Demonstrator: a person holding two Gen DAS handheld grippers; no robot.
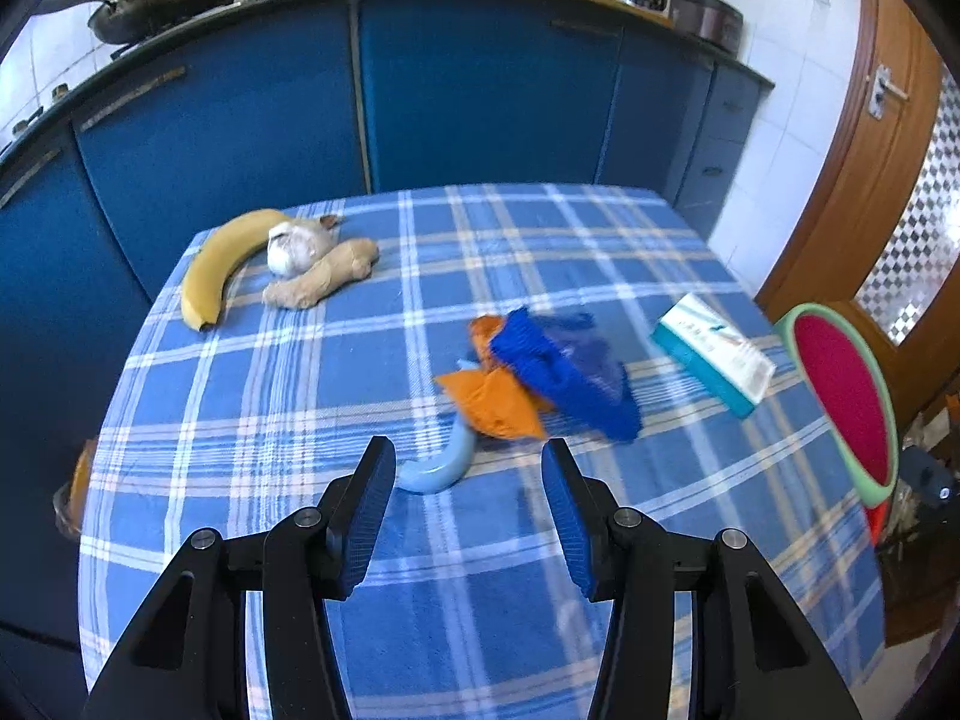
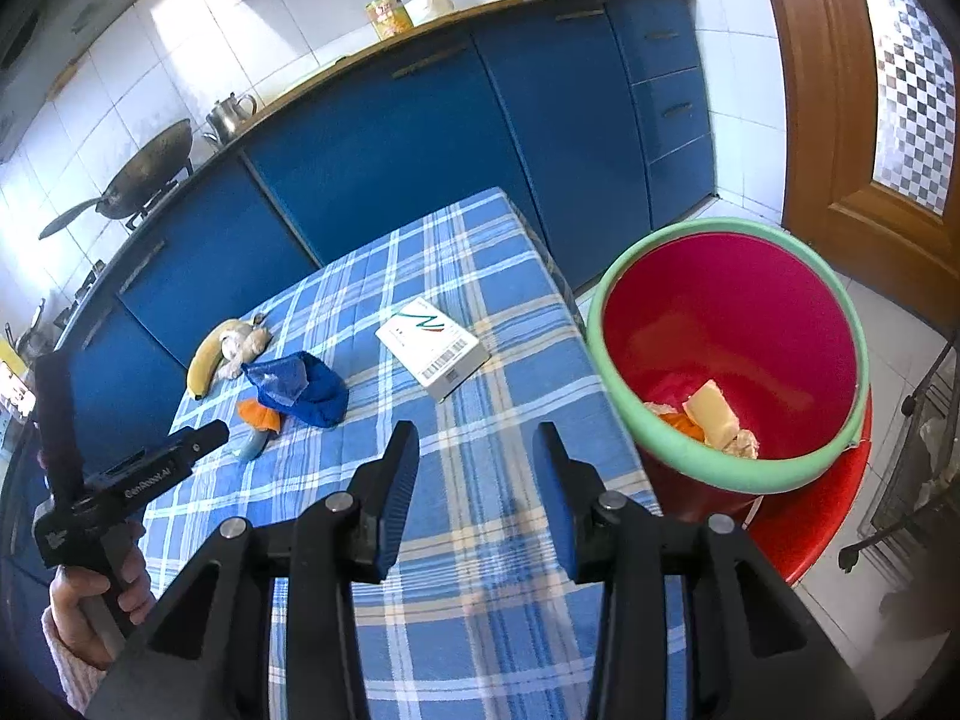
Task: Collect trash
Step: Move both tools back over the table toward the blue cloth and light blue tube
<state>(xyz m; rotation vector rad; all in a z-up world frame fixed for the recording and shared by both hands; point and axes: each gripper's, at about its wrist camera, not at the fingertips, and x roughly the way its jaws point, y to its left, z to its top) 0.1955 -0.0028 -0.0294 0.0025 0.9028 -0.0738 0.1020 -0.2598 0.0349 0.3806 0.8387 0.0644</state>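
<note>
Across the middle of both views spreads the blue plaid table (image 1: 252, 372). At right in the right wrist view the red bin (image 2: 738, 324) with a green rim stands just beside its edge, scraps lying inside. Mid-table lies a white box (image 2: 433, 349); left of it blue and orange wrappers (image 1: 540, 378) sit over a pale blue piece. At upper left lies a banana (image 1: 222, 264). Low in frame, left gripper (image 1: 469, 468) and right gripper (image 2: 476, 450) both have their jaws apart, empty.

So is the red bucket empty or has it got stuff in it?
It has stuff in it. The bucket holds a pale yellowish lump, something orange and crumpled scraps at the bottom, but it's far from full.
</note>
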